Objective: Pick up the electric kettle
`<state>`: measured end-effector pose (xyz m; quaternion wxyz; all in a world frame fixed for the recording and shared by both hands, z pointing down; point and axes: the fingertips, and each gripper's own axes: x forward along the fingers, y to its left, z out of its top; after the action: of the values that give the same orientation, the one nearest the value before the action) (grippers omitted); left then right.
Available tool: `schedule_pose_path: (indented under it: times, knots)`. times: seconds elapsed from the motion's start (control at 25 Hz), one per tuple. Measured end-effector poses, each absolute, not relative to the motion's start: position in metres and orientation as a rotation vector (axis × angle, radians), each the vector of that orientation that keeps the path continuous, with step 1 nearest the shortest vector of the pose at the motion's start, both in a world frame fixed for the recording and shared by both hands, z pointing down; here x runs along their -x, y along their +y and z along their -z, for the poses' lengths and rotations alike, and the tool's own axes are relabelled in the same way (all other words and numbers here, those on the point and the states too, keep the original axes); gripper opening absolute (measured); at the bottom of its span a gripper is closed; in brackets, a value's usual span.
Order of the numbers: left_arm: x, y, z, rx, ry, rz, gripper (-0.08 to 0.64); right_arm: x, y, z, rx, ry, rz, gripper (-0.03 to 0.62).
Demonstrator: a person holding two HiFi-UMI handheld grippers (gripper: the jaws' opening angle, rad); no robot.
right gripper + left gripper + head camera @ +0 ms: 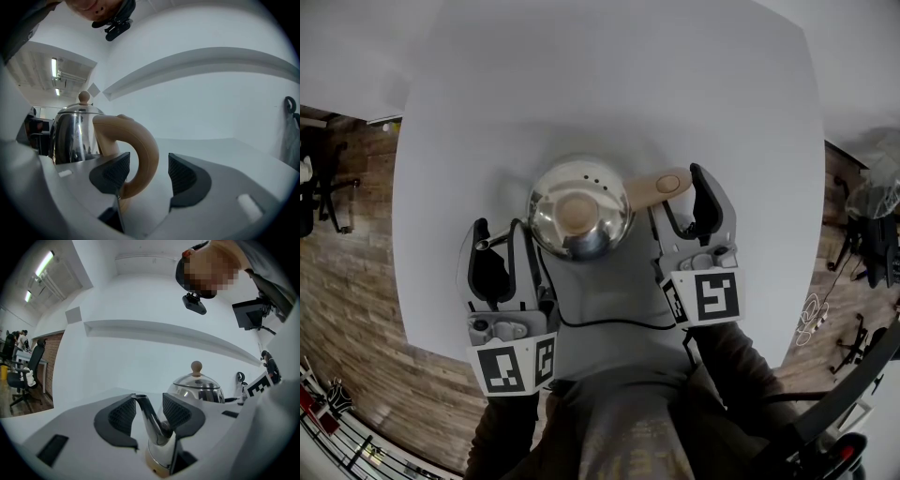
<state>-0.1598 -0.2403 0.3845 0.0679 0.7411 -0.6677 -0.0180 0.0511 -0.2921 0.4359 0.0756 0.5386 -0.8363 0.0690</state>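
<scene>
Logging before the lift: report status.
Left gripper open around spout. Right gripper open around handle. Kettle upright on table. Cord trailing; nothing blocking.

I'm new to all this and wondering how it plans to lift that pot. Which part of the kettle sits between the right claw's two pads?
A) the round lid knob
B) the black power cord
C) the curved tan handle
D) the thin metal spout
C: in the right gripper view, the curved tan handle of the kettle stands between the pads of the right claw, which are apart.
</scene>
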Motion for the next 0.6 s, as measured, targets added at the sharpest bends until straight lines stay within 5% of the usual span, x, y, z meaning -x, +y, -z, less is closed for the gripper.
schedule_pose_path:
  times: [0.6]
  knots:
    - [0.159, -0.256, -0.380, -2.256, -2.027, 0.061, 0.161, -0.053, -0.305, -0.437, -1.617, -2.516, -0.201, 0.225]
